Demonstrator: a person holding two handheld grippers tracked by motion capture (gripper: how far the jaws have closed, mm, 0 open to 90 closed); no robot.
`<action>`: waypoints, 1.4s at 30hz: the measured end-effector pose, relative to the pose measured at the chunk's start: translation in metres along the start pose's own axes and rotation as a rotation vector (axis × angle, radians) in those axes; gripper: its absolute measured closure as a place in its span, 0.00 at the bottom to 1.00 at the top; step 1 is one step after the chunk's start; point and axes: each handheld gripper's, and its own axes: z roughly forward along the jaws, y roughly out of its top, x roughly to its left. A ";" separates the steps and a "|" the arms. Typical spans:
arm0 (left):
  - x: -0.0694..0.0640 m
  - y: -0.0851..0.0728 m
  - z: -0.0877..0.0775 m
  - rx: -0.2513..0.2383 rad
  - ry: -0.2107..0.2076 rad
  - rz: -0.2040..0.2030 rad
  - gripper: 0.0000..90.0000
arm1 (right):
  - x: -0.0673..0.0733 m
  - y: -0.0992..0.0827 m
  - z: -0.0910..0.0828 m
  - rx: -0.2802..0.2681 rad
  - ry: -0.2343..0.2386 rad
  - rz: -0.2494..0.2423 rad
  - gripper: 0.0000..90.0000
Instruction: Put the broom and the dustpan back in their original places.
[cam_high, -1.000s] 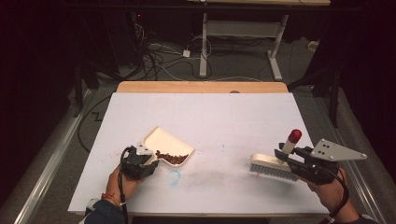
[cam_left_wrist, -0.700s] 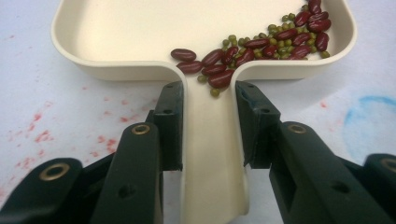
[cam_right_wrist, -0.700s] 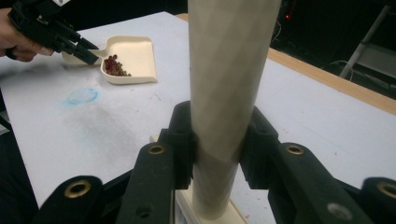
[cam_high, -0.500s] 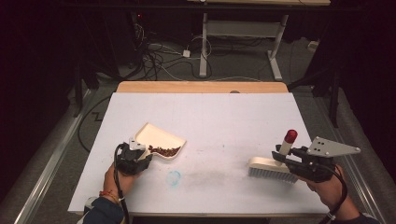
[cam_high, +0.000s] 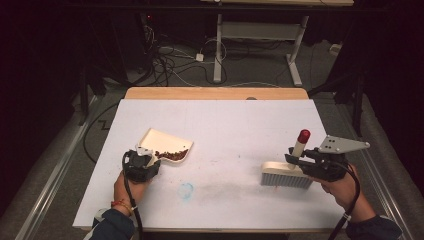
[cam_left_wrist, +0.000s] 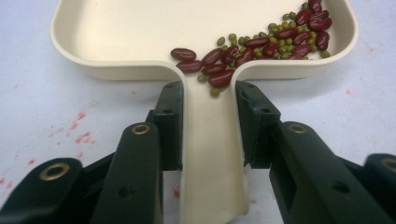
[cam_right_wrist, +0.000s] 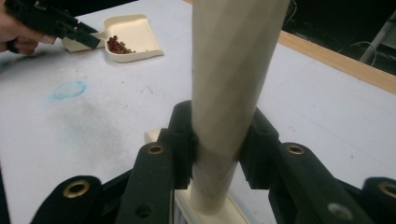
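A cream dustpan (cam_high: 165, 141) lies on the white table (cam_high: 225, 125) at the left, with red and green beans (cam_high: 171, 155) heaped at its near right corner. My left gripper (cam_high: 148, 159) is shut on the dustpan's handle (cam_left_wrist: 208, 140); the beans (cam_left_wrist: 261, 44) lie just past the jaws. On the right stands a cream hand brush (cam_high: 286, 175), bristles down, its red-tipped handle (cam_high: 299, 142) upright. My right gripper (cam_high: 294, 159) is shut on that handle (cam_right_wrist: 233, 79). The dustpan (cam_right_wrist: 128, 35) and the left gripper (cam_right_wrist: 86, 32) appear far off in the right gripper view.
A faint blue smudge (cam_high: 186, 190) and a grey smear mark the table between the two grippers. A wooden strip (cam_high: 215, 93) borders the far edge. Cables and desk legs (cam_high: 218, 45) lie on the floor beyond. Small red stains (cam_left_wrist: 81, 133) dot the surface beside the dustpan.
The left gripper has carried the dustpan leftward and slightly away from the person. The right gripper and brush have stayed almost still, with the brush handle standing more upright.
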 end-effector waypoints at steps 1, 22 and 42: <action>-0.001 0.000 0.001 0.000 0.003 -0.009 0.70 | -0.002 0.001 0.002 0.000 -0.001 0.006 0.77; -0.033 -0.006 -0.009 -0.004 -0.043 0.004 0.57 | -0.040 0.013 0.068 0.072 -0.162 0.084 0.69; -0.020 -0.026 -0.048 -0.275 -0.099 0.265 0.21 | -0.041 0.011 0.078 -0.013 -0.381 0.125 0.41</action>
